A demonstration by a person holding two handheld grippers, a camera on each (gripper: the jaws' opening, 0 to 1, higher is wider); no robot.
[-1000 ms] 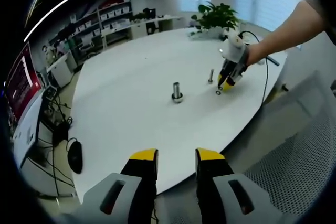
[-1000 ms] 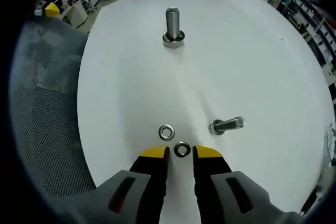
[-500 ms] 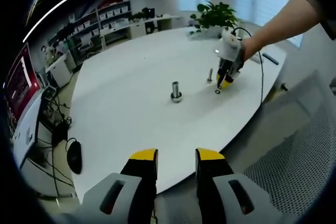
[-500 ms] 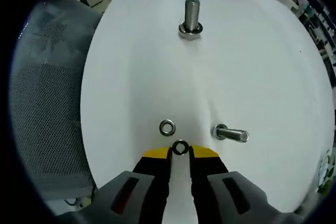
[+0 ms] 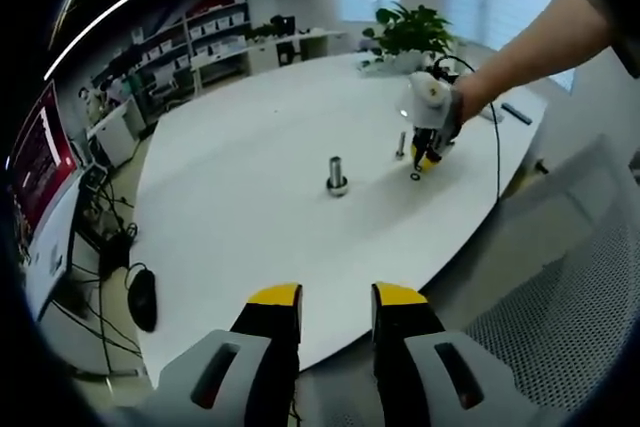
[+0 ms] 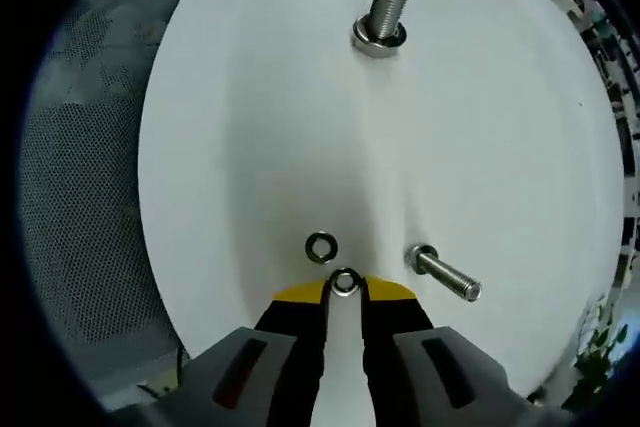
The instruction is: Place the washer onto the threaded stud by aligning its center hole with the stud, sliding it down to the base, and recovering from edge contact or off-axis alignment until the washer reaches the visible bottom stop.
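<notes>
Fingers point(image 6: 318, 299) — right gripper point(image 6: 344, 292) — pinch washer point(image 6: 344, 281).

An office is suggested by the large white meeting table point(image 5: 250, 147), stocked shelving point(image 5: 205, 42), mesh chair point(image 5: 575, 297) and what seems a monitor point(image 5: 35, 152).

Left view far off the table point(image 5: 250, 207); right view close above it.

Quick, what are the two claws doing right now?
Left claw: open, holding nothing.
Right claw: jaws nearly closed around a washer on the table; grip cannot be told.
</notes>
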